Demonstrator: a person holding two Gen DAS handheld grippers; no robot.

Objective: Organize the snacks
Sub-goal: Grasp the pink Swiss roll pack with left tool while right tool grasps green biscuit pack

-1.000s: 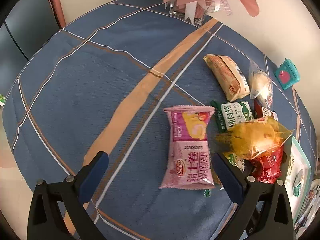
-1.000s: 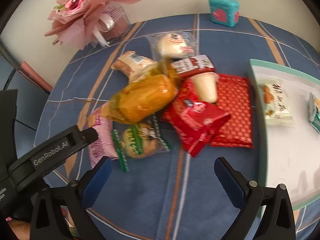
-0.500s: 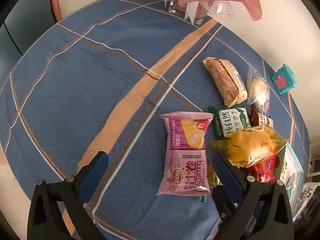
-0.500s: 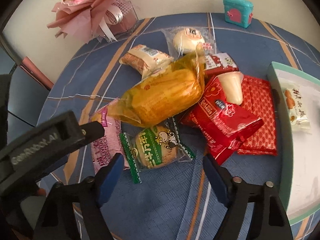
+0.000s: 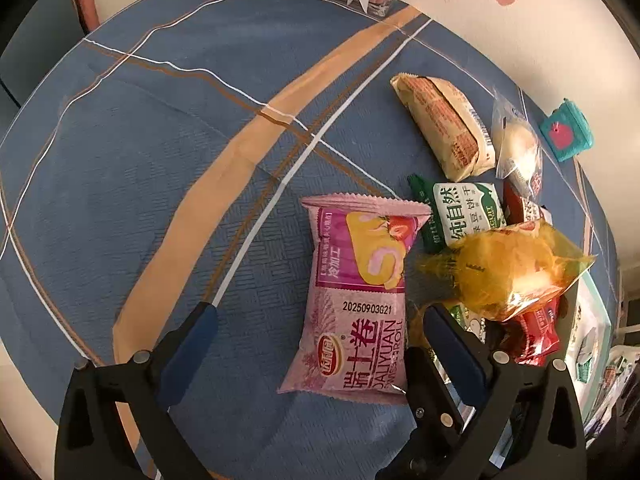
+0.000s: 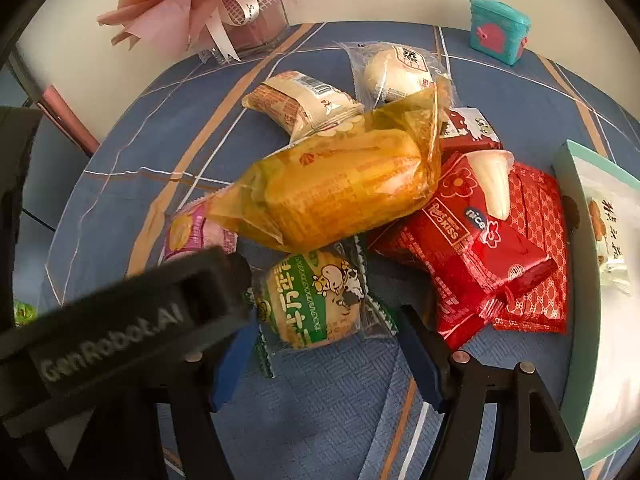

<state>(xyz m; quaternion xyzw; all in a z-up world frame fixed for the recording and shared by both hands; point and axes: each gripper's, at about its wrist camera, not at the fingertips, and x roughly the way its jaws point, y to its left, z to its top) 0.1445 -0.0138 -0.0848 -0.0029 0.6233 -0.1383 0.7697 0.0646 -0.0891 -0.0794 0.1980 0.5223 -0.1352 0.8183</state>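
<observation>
A pile of snack packets lies on the blue plaid tablecloth point(image 5: 160, 160). My left gripper point(image 5: 320, 320) is open with its fingers either side of a pink swiss-roll packet point(image 5: 356, 300). My right gripper point(image 6: 326, 334) is open around a green round biscuit packet point(image 6: 312, 300), fingers close to its ends. A yellow bread packet point(image 6: 344, 192) lies on top of the pile. Red packets point(image 6: 480, 248) lie to the right. The pink packet point(image 6: 192, 232) is partly hidden behind the left gripper's body point(image 6: 120, 320).
A mint-edged tray point(image 6: 576, 240) holding small packets sits at the right. A pink bouquet in a glass vase point(image 6: 240, 12) and a teal box point(image 6: 500, 30) stand at the back. A tan bread packet point(image 5: 444, 124) and a clear bun packet point(image 5: 520, 148) lie behind.
Both grippers moved closer to the pile. My right gripper narrowed and came down around the green biscuit packet. My left gripper neared the pink packet.
</observation>
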